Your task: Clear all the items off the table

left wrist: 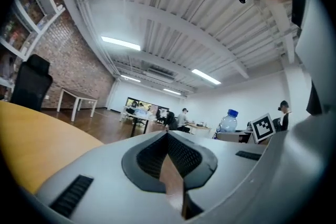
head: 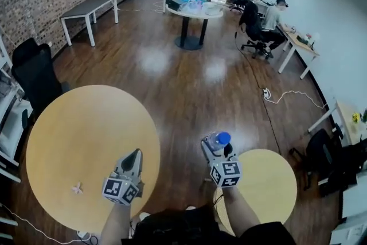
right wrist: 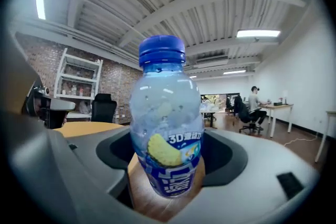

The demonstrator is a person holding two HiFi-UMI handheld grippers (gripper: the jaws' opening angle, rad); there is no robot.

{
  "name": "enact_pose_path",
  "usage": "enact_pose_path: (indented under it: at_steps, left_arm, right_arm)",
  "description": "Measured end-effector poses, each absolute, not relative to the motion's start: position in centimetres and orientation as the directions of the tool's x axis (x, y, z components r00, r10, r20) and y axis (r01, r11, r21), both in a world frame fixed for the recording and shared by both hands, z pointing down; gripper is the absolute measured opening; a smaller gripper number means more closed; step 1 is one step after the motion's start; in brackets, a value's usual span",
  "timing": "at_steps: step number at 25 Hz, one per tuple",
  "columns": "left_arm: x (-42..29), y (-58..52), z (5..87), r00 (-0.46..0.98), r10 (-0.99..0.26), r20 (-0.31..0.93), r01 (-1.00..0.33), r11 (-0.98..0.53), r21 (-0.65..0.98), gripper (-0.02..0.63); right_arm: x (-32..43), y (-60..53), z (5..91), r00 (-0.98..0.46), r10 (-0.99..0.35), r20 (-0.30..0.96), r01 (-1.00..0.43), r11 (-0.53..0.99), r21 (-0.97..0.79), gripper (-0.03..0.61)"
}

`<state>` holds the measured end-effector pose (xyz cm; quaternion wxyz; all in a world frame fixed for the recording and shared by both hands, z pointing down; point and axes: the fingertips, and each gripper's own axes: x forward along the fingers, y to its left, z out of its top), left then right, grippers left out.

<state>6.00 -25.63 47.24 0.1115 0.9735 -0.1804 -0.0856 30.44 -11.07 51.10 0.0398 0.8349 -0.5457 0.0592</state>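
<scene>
Currently: right gripper (head: 214, 147) pinching blue-capped bottle (head: 218, 139), upright, held off the large round table (head: 69, 123), above floor. Left gripper (head: 135, 155) pressed together, empty. I'd carry the bottle vertical, squeeze firm. Small pale item (head: 77, 187) lies uncleared.

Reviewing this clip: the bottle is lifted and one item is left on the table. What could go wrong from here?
1. The right tool grips the bottle low on its body, above the wooden floor between the tables. It might tilt, slip out and drop.
2. The small pale item on the large round table looks tiny and flat. The left tool, shut and empty, may push it around rather than pinch it.
</scene>
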Motion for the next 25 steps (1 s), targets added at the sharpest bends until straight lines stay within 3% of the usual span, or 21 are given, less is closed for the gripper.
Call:
enact_pose_path:
  at_steps: [13, 25]
  left_arm:
    - [25.7, -11.7, 46.9, 0.989, 0.089, -0.119, 0.113, -0.970, 0.215, 0.000]
    - [35.7, 1.4, 48.9, 0.861, 0.501, -0.087, 0.507, -0.830, 0.232, 0.000]
  right_arm:
    - [42.1, 12.9, 52.8, 0.762, -0.627, 0.163, -0.635, -0.773, -0.005, 0.374]
    - [38.3, 34.2, 54.0, 0.964, -0.186, 0.188, -0.189, -0.982, -0.004, 0.374]
